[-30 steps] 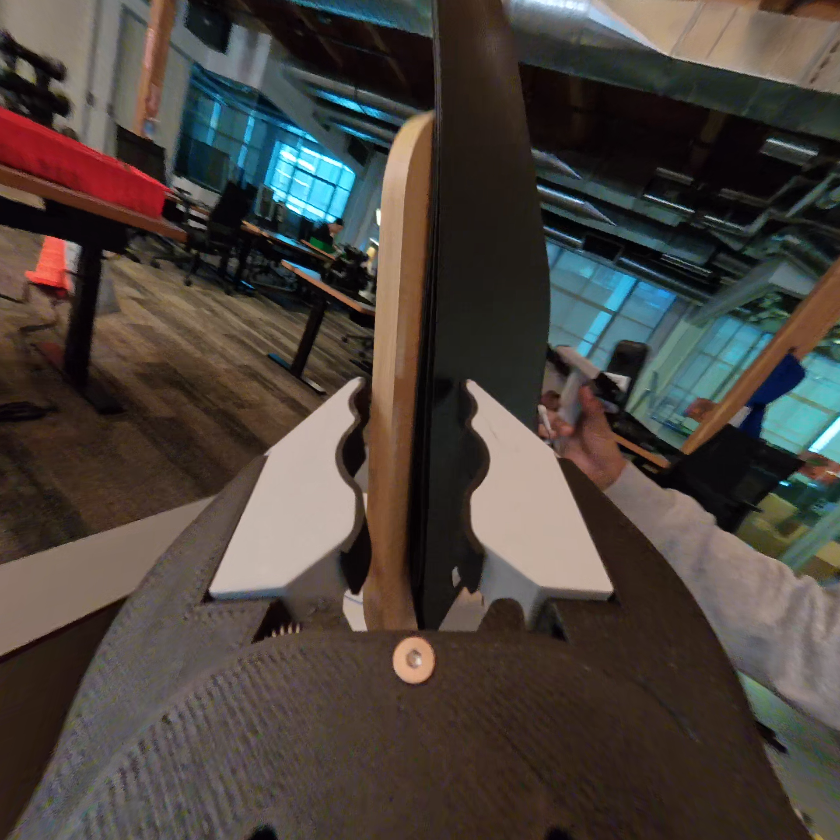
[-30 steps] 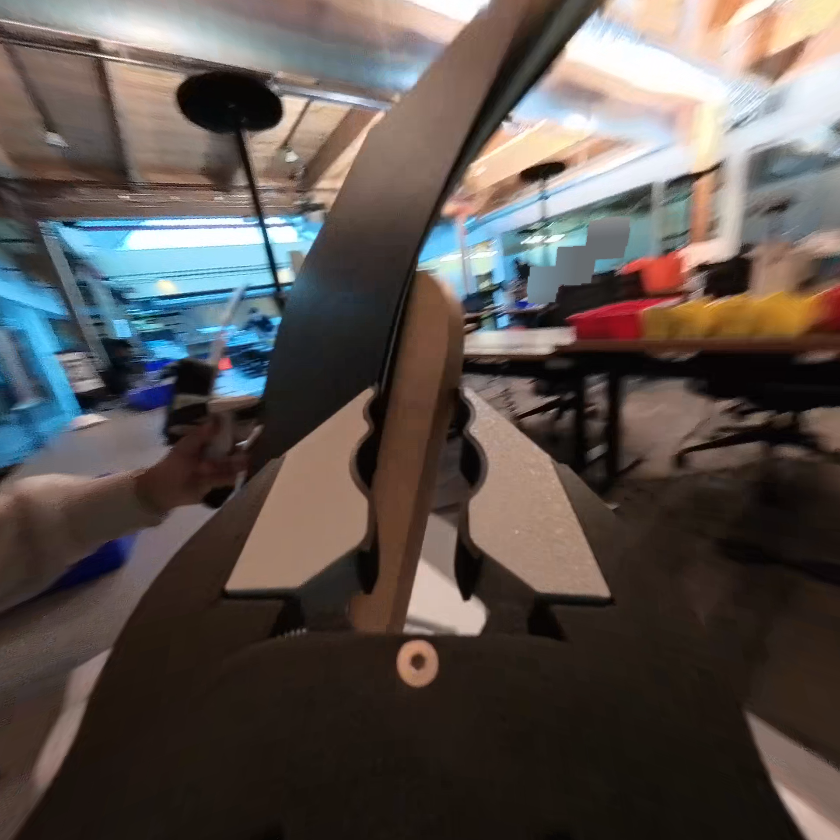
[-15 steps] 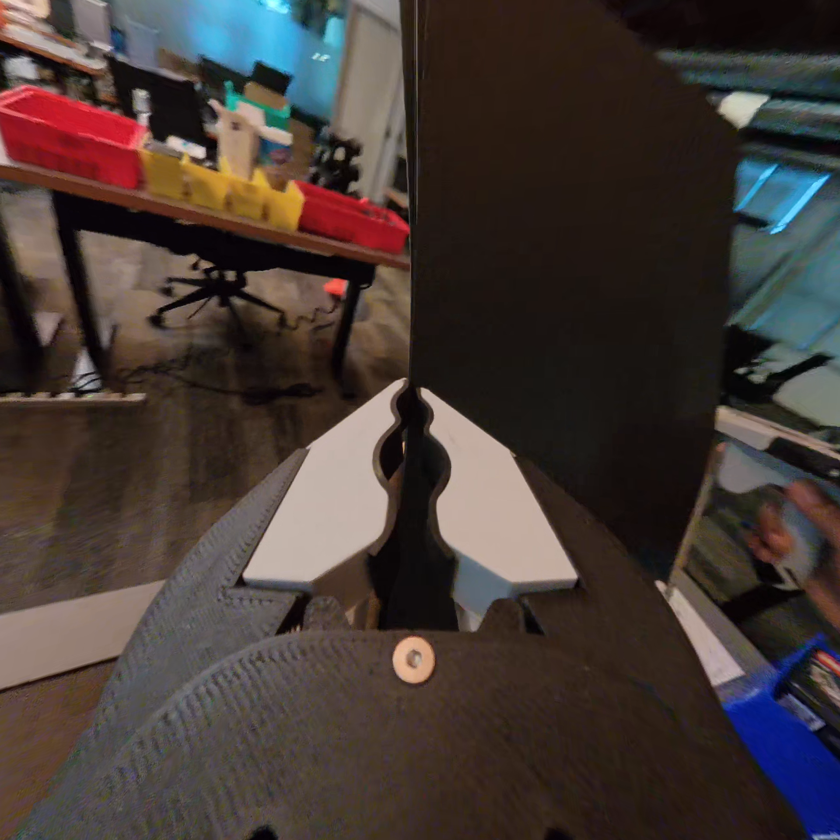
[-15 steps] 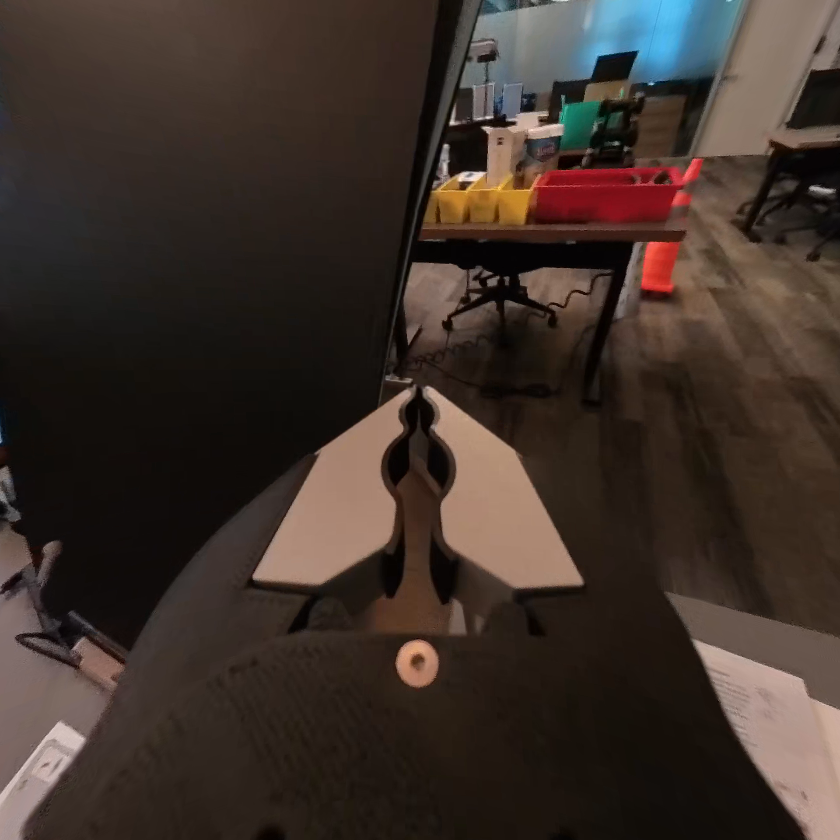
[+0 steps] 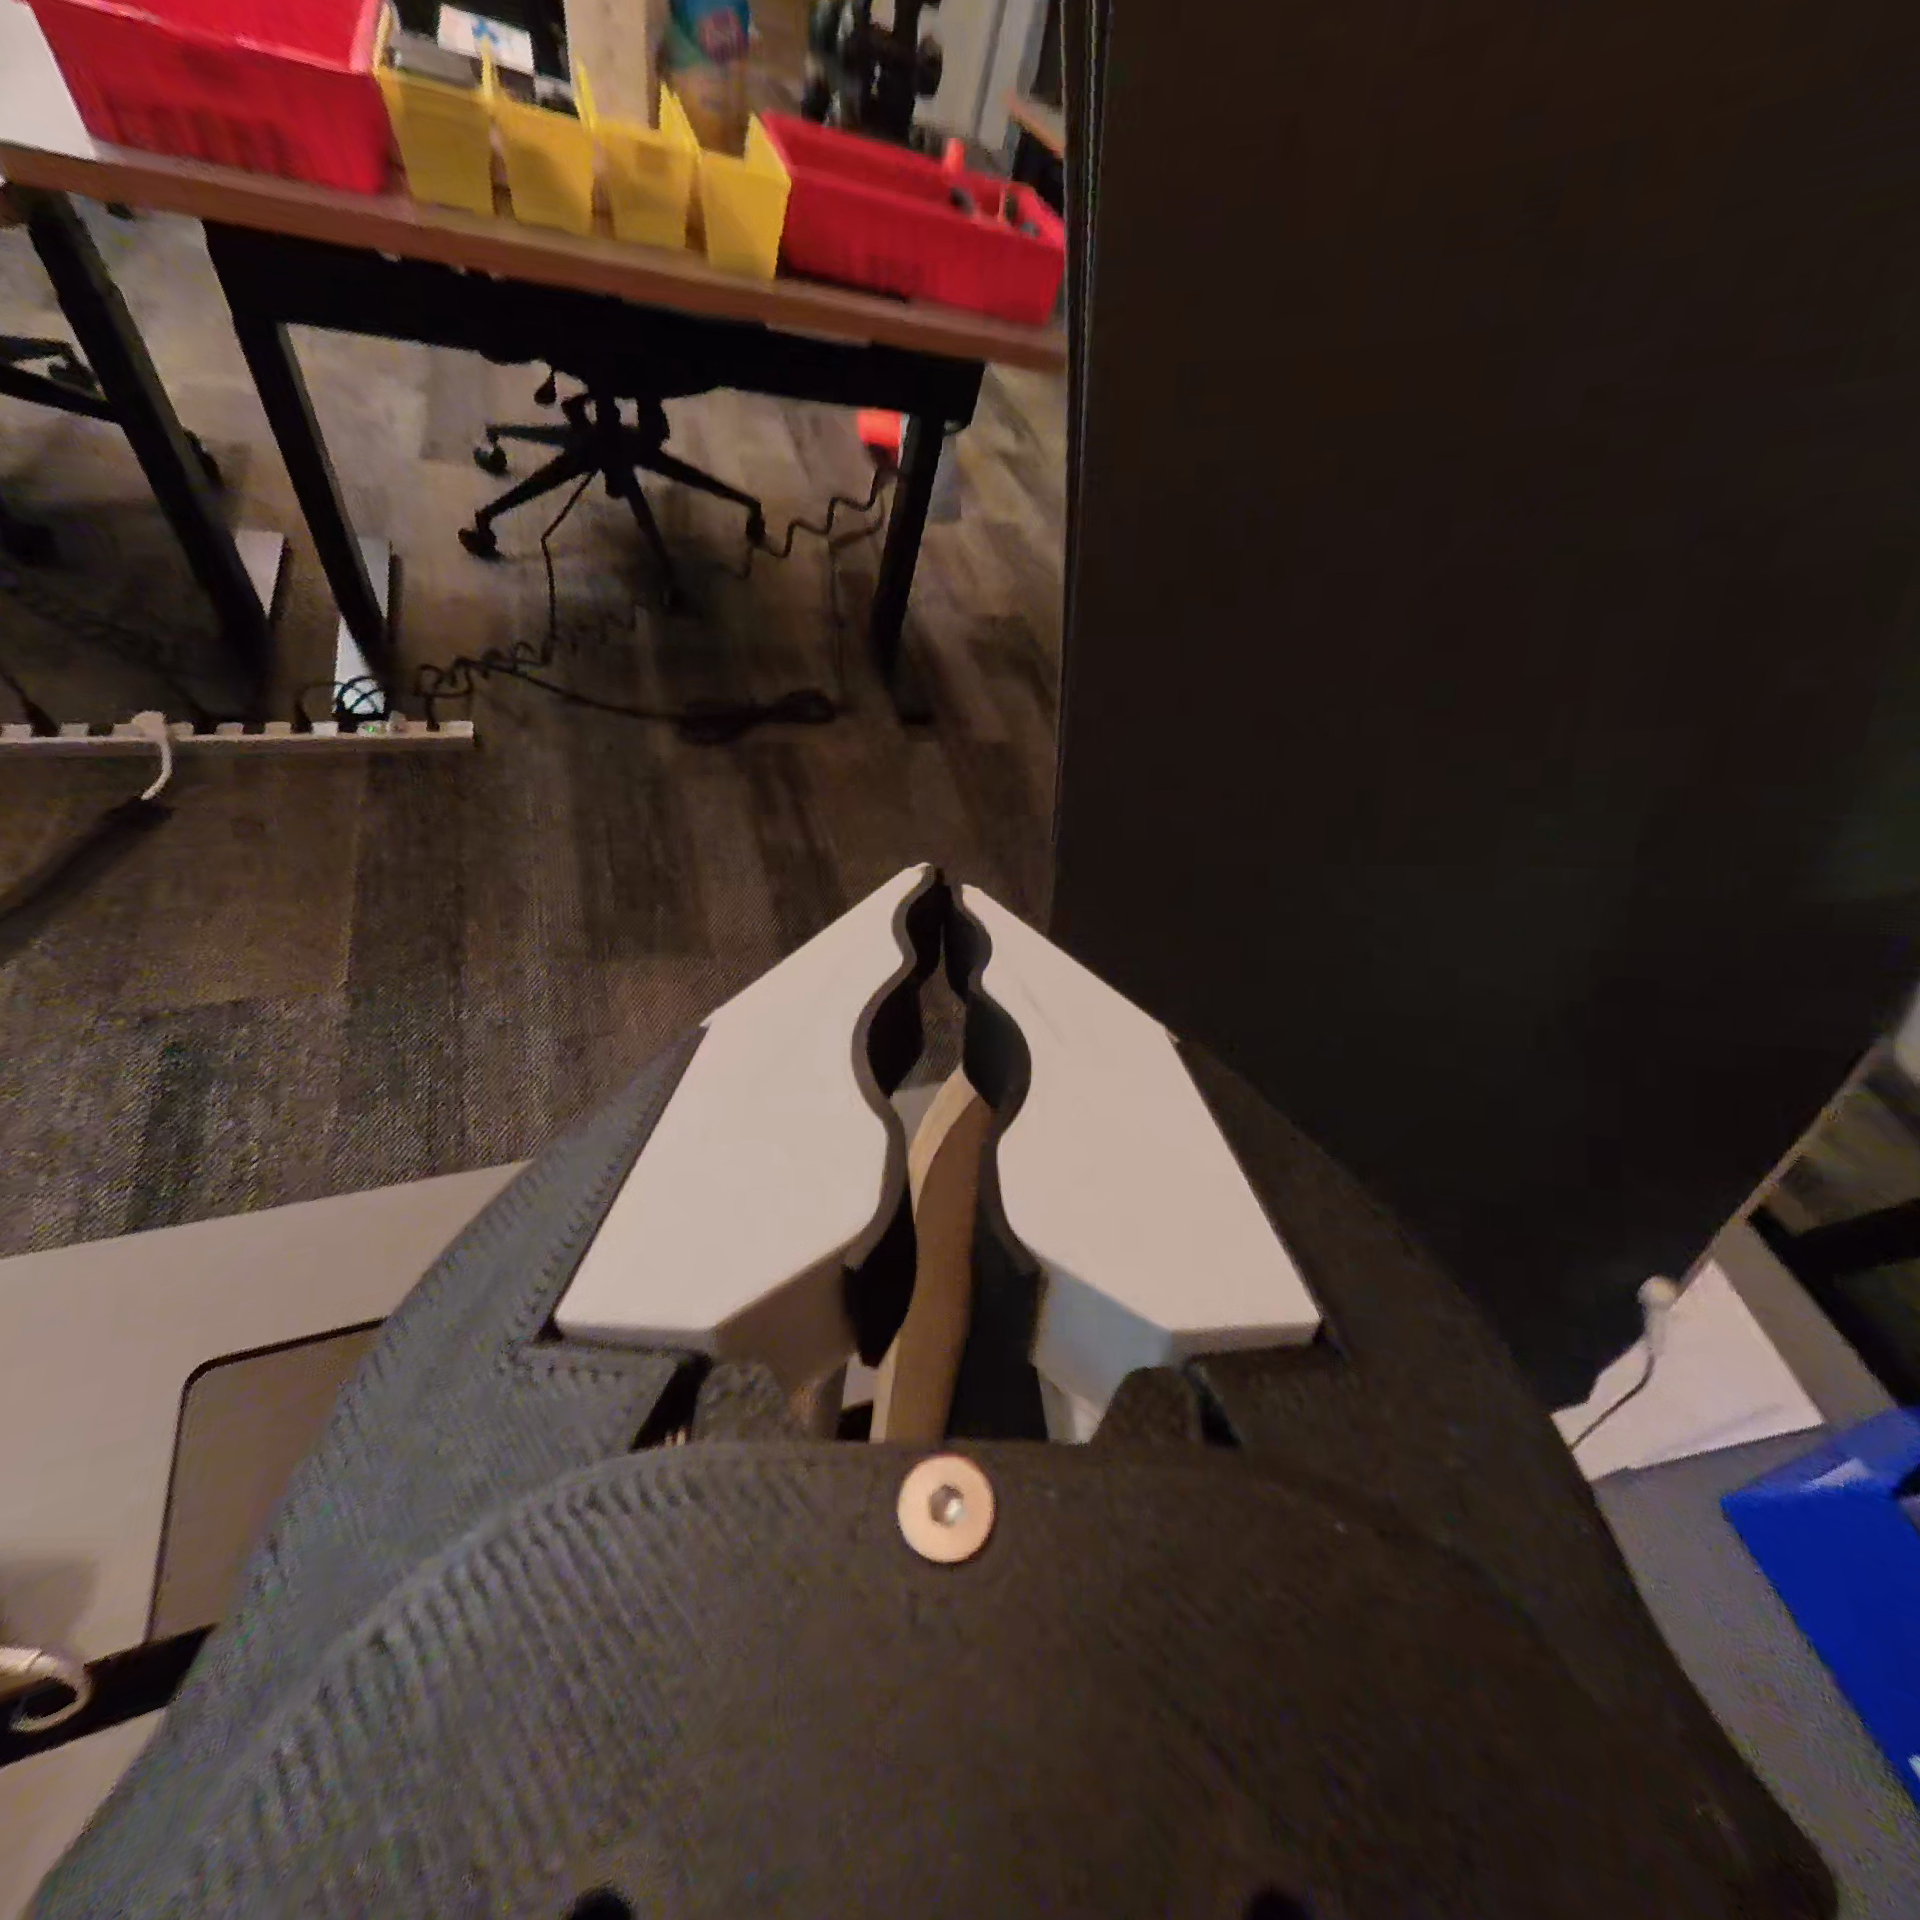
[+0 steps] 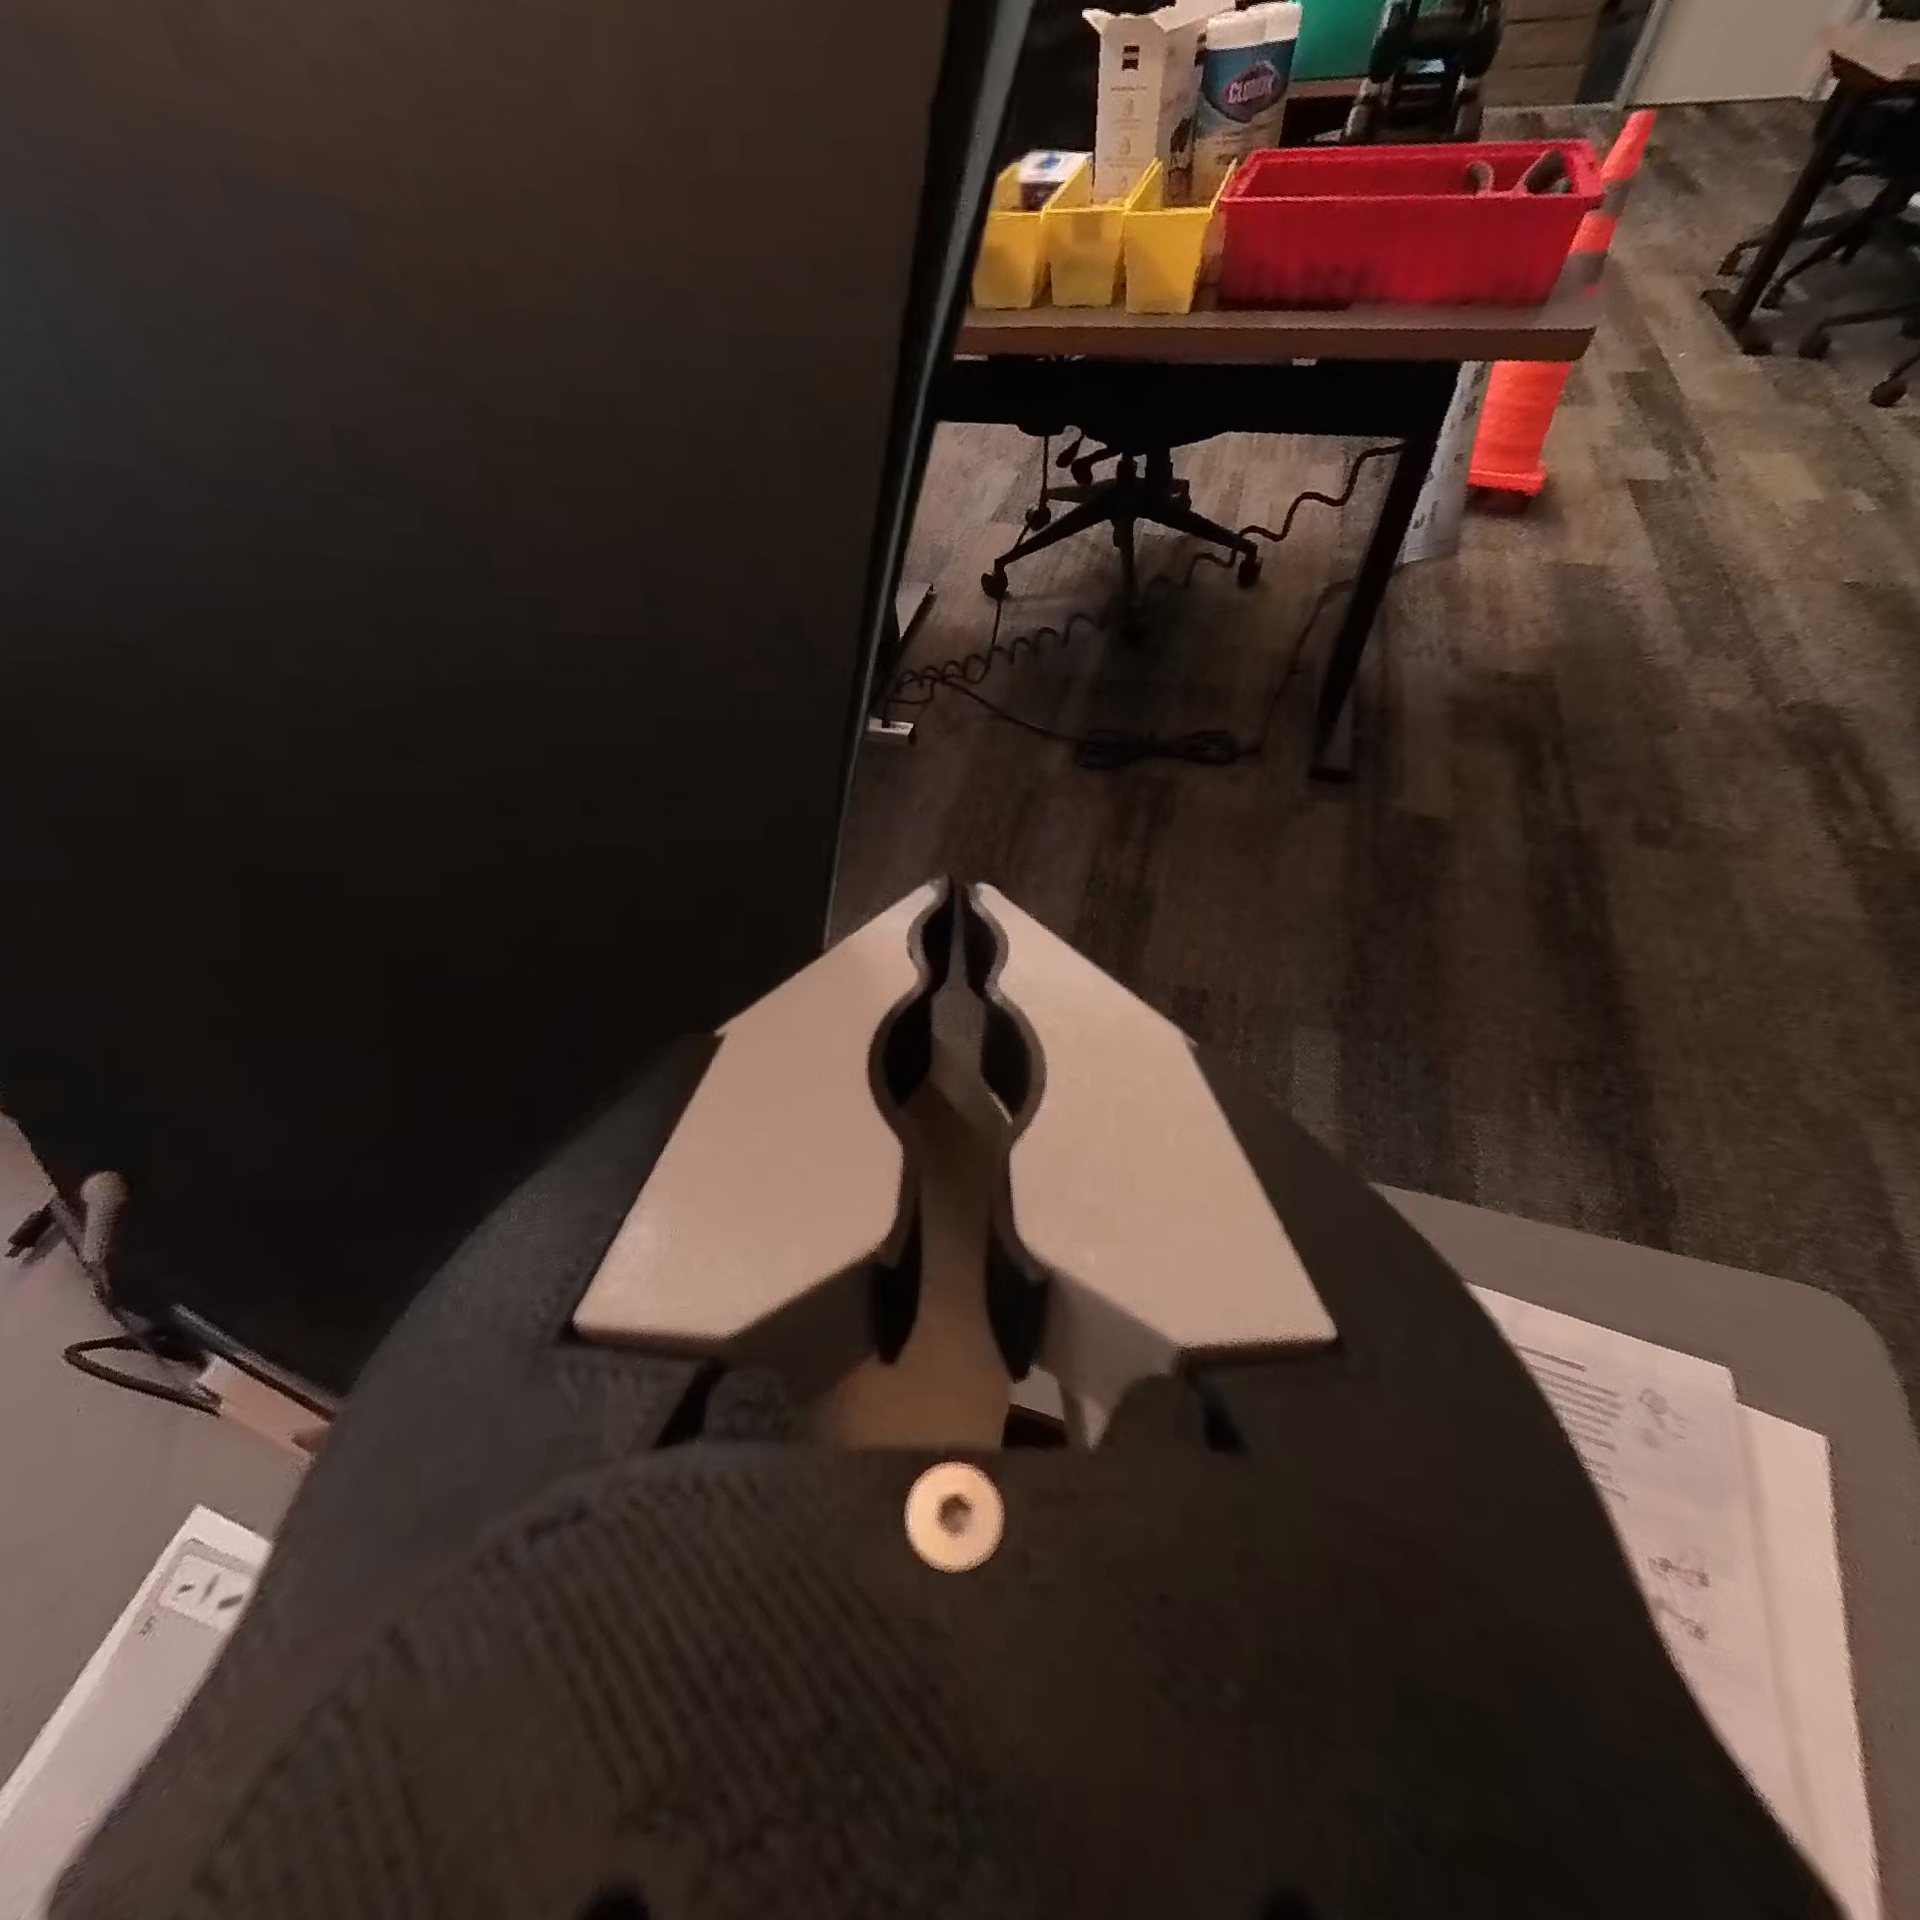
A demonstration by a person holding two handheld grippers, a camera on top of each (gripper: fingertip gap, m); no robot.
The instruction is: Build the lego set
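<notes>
No lego pieces show in either view. My left gripper (image 5: 940,883) is shut, its grey fingertips touching, and it points out over the floor past the table edge. A tall black panel (image 5: 1455,520) stands just to its right, apart from the tips. My right gripper (image 6: 956,888) is also shut, with the same black panel (image 6: 416,520) close on its left. A tan strip (image 5: 935,1247) shows low in the gap between the left fingers, and a similar tan strip (image 6: 956,1278) shows between the right fingers. I cannot tell what it is.
A grey table (image 5: 156,1299) lies under the grippers, with printed sheets (image 6: 1662,1507) at right and a blue box (image 5: 1829,1558). Beyond, a desk holds a red bin (image 6: 1392,223) and yellow bins (image 5: 582,166). An office chair (image 5: 613,457), floor cables and an orange cone (image 6: 1527,395) are nearby. Left tips to right tips: about 30 cm.
Both views swung down from the ceiling to the floor and table. The panel edge that sat between the fingers is now beside them, and both grippers have closed. The person's hand has left view.
</notes>
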